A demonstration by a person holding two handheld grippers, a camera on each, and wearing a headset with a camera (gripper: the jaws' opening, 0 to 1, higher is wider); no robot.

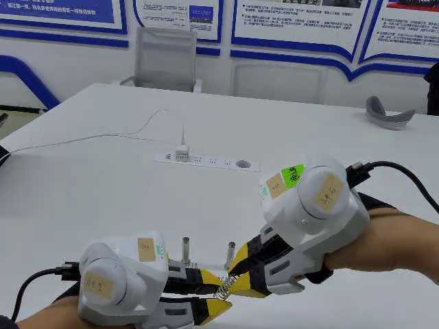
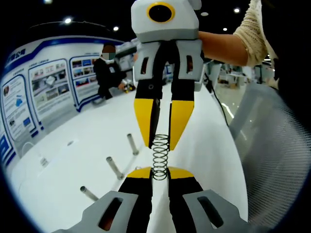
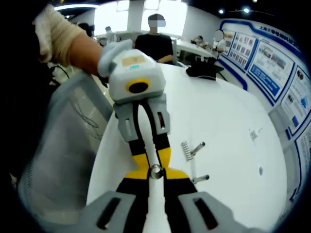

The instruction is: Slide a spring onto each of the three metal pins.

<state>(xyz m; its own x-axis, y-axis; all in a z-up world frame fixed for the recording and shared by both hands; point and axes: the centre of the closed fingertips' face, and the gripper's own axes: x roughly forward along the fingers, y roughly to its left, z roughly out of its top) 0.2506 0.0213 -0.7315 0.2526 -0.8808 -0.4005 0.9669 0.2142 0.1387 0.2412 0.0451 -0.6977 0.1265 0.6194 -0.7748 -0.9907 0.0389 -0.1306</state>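
squarely between the two sets of yellow jaw tips sits the spring (image 2: 160, 156), held up off the table (image 1: 103, 178) and stretched from one gripper to the other. the left gripper (image 2: 160, 174) has its jaws drawn in on the near end of the coil. the right gripper (image 2: 160, 139) comes in from the opposite side and pinches the far end. in the right gripper view the spring (image 3: 156, 171) is seen end-on as a small ring, gripped by the right gripper (image 3: 156, 174), with the left gripper (image 3: 153, 162) closed on it just beyond. how far each end reaches in between the jaws is hidden by the tips.

three pins (image 2: 114, 167) stand upright in a row on the table, just to the side of the held spring, all bare in the left gripper view. in the head view two pins (image 1: 186, 250) rise just behind the left gripper (image 1: 218, 293) and the right gripper (image 1: 232, 279), with the spring (image 1: 224, 288) between the tips. a second spring (image 3: 186, 150) shows just beside a pin in the right gripper view; whether it touches the pin is hard to tell.

farther back lie a power strip (image 1: 206, 162) with a plugged-in cable (image 1: 103, 139), and a chair (image 1: 164, 58) at the far edge. the left gripper's lower part is cut off by the bottom of the head view.
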